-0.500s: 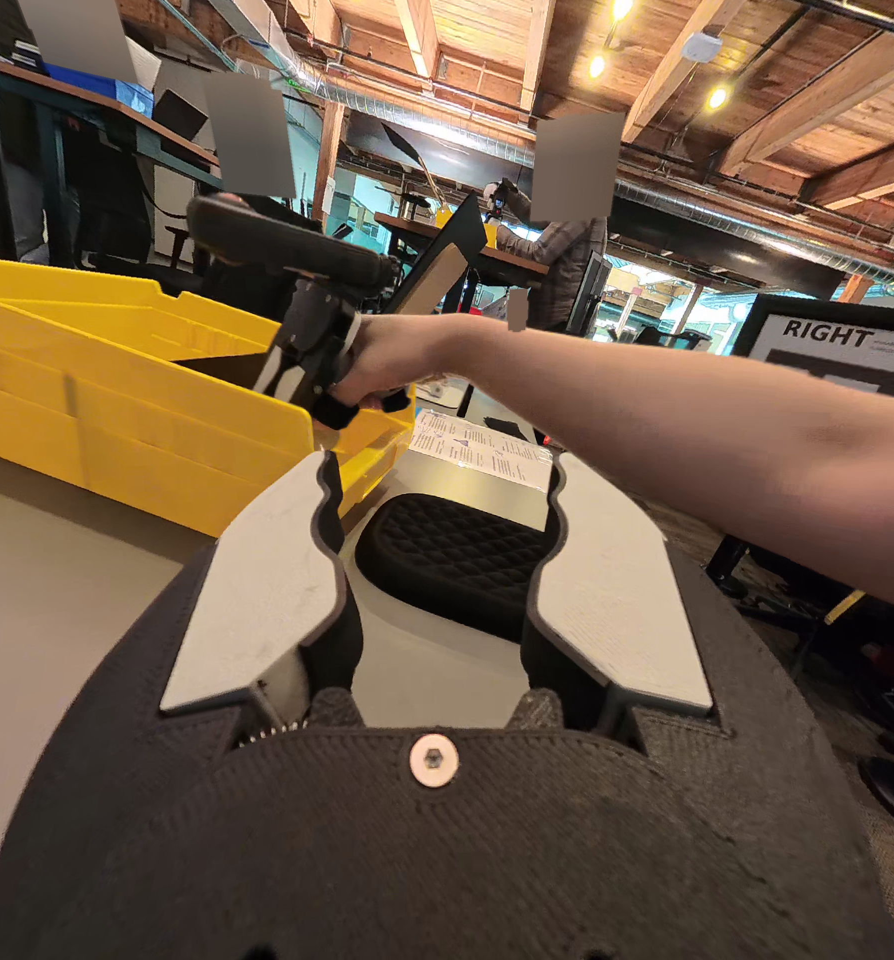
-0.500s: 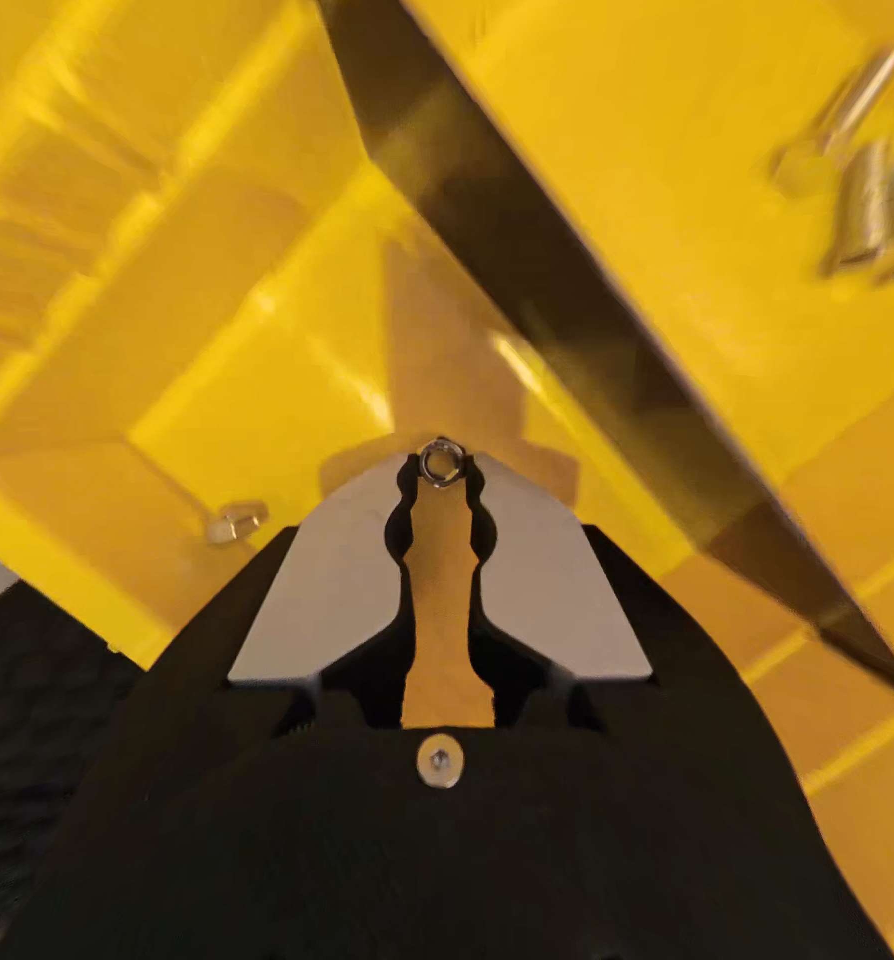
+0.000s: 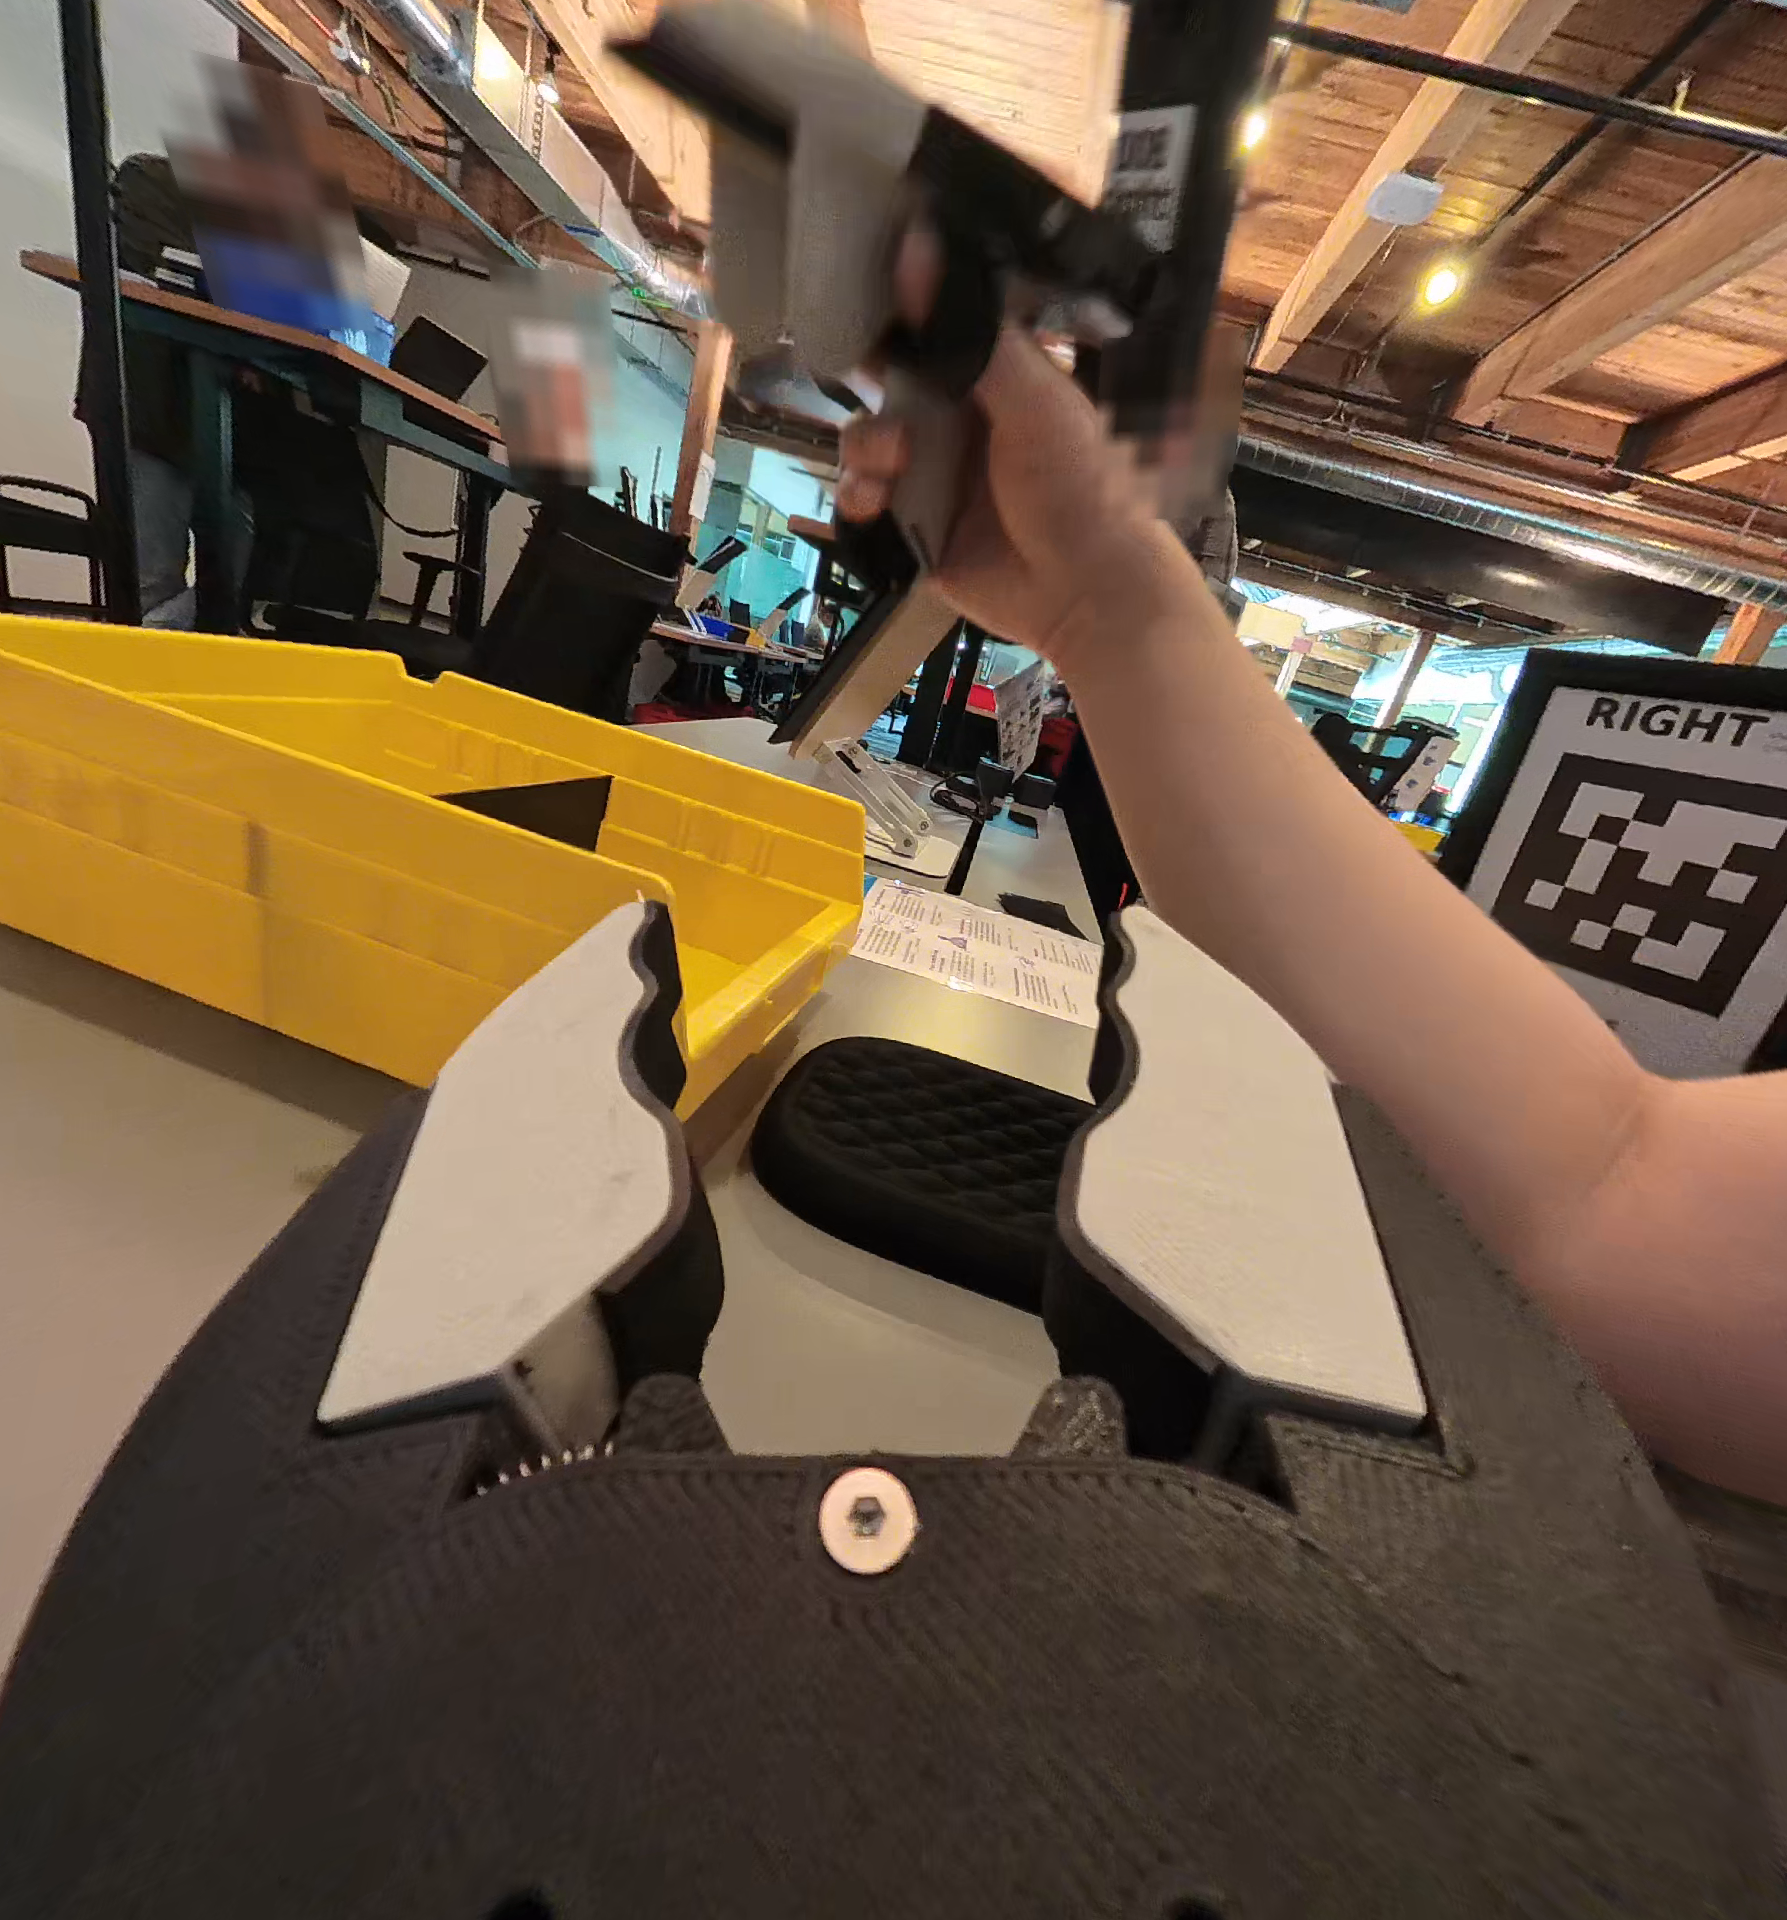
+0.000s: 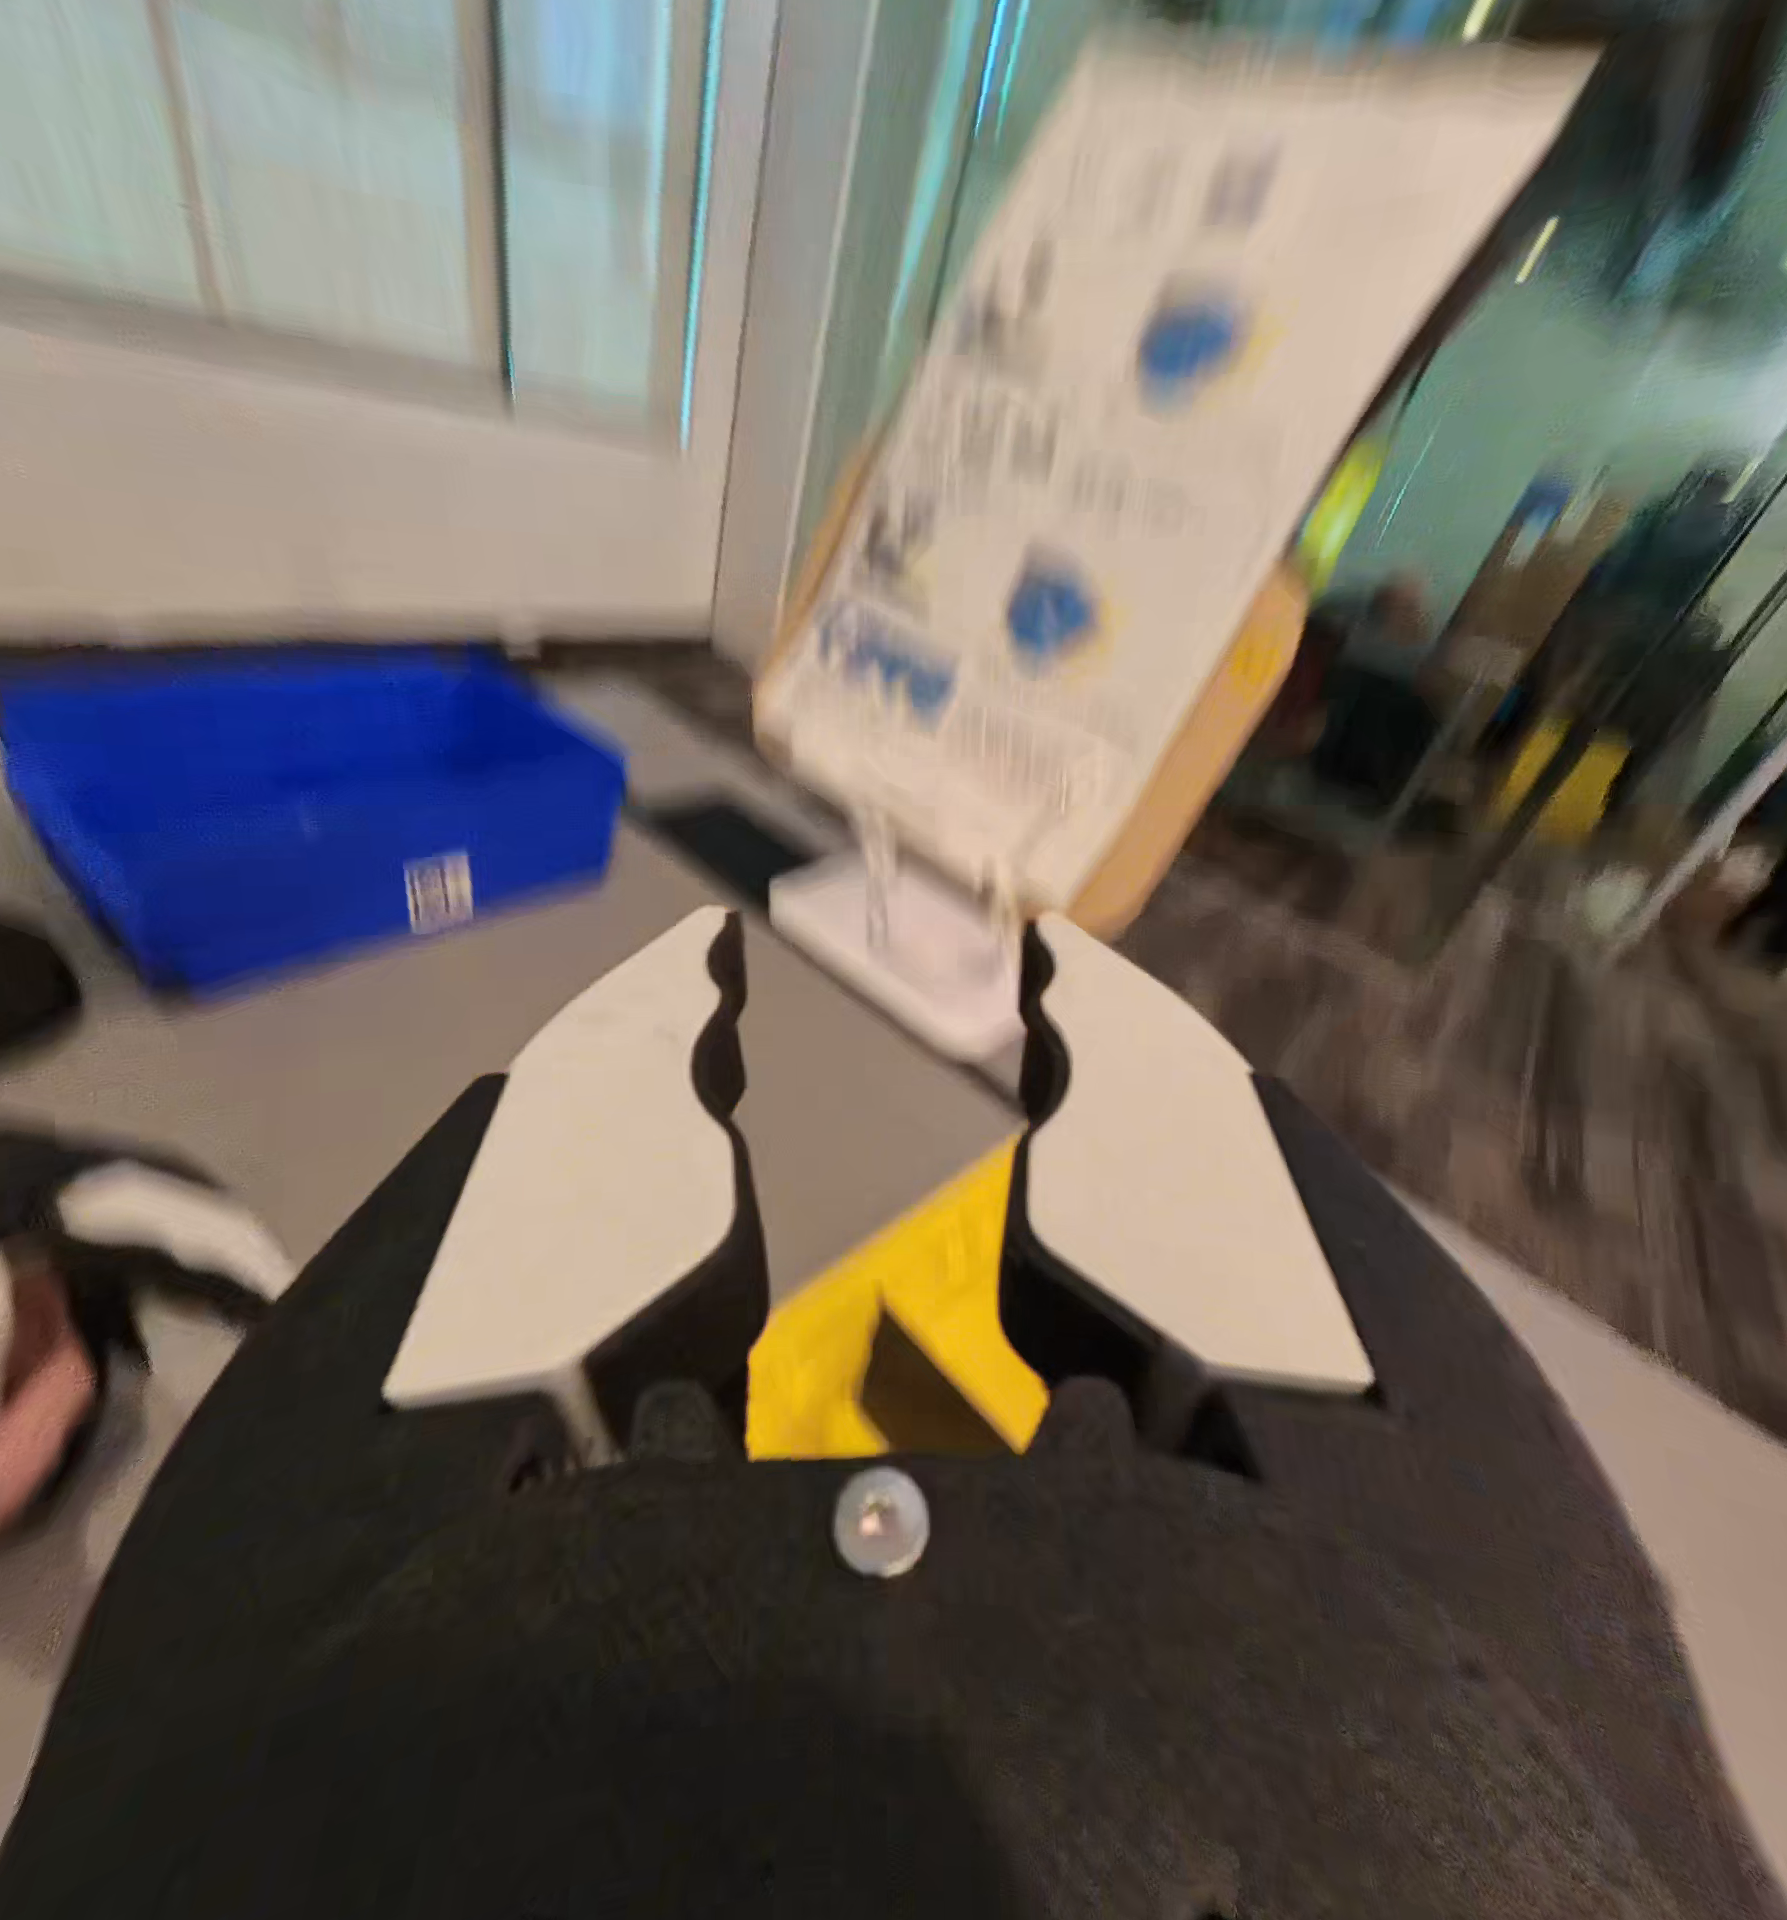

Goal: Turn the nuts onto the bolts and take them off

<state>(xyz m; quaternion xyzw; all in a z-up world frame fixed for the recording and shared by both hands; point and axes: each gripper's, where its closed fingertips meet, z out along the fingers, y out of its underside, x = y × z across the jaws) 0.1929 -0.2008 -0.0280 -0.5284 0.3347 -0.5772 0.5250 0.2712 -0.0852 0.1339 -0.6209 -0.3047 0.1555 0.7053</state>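
Two grippers show. The left gripper [image 3: 884, 997] sits low over the grey table [image 3: 89, 1195], its two pale fingers [image 3: 525, 1174] spread wide with nothing between them. The right gripper [image 4: 878, 982] has its two fingers parted as well, less widely, and nothing sits between their tips.

One yellow bin [image 3: 369, 831] stands on the table ahead and left of the left gripper, with one black divider [image 3: 541, 810] upright inside it. Just beside the bin lies one black quilted pad [image 3: 920, 1153], and past that one printed sheet [image 3: 982, 961]. One blue bin [image 4: 297, 800] rests farther off in the right wrist view, near one leaning sign on a white stand [image 4: 1076, 468]; a corner of the yellow bin shows below the right gripper's fingers. No nut or bolt can be made out in either view; the right wrist view is heavily blurred.

Half a second ago the right gripper was down inside the yellow bin, closed on a small nut at its fingertips, with bolts lying nearby. It has since risen clear of the bin, opened, and the nut is gone from it. In the left wrist view a hand [image 3: 1024, 499] carries it high above the bin rather than at the rim. The left gripper has barely shifted.
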